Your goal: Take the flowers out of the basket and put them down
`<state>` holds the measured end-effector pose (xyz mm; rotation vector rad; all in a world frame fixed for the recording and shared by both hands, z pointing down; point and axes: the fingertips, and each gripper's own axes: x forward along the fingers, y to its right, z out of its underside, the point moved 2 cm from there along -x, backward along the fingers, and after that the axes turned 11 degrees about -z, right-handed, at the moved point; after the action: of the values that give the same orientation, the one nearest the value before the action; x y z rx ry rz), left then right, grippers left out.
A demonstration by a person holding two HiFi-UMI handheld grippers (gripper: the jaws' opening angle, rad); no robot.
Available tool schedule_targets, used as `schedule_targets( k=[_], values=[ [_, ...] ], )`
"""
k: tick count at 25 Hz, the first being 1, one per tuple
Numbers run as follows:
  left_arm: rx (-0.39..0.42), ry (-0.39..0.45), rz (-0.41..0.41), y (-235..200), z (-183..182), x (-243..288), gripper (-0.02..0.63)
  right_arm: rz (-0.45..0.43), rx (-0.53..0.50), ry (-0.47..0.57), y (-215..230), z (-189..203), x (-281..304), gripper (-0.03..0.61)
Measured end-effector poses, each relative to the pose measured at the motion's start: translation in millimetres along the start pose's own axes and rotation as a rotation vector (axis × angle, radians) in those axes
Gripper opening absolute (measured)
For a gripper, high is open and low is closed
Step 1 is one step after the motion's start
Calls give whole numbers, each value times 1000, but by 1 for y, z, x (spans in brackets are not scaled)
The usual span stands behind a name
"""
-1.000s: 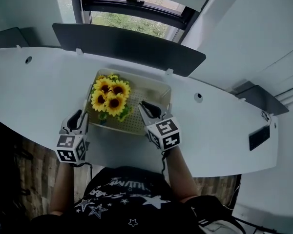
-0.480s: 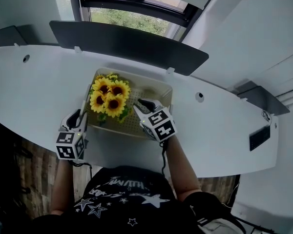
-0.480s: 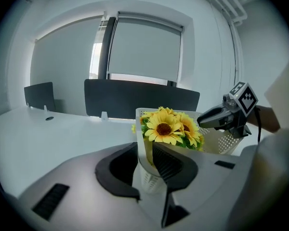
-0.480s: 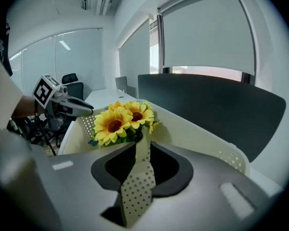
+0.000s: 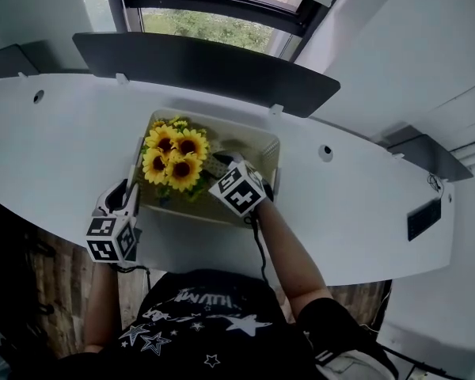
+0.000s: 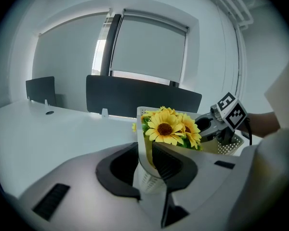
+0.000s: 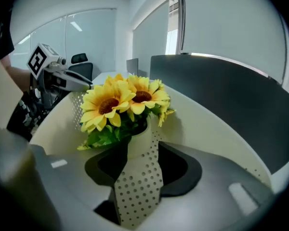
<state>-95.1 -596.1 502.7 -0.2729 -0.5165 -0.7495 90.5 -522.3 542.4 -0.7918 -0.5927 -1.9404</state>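
A bunch of yellow sunflowers stands in the left half of a cream perforated basket on the white desk. My left gripper is at the basket's front-left corner, and the corner wall sits pinched between its jaws. My right gripper reaches into the basket from the front right, just right of the flowers. Its jaws are opening and straddle a perforated basket wall, with gaps on both sides. The sunflowers are just beyond its fingertips, untouched.
A dark grey divider screen runs along the desk's far edge below a window. The white desk curves away on both sides, with a round cable hole right of the basket. The person's torso is at the near edge.
My right gripper has moved left and away from the body, from the basket's front-right corner in toward the flowers, and its jaws have parted. The left gripper has stayed at the basket's corner.
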Motion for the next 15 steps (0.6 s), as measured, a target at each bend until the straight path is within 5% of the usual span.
schedule_targets(
  k=[8, 15],
  values=[
    [-1, -12, -7, 0, 0, 1, 94, -136, -27, 0, -12, 7, 23, 293],
    [-8, -18, -10, 0, 0, 1, 92, -145, -90, -26, -7, 19, 50, 420]
  ],
)
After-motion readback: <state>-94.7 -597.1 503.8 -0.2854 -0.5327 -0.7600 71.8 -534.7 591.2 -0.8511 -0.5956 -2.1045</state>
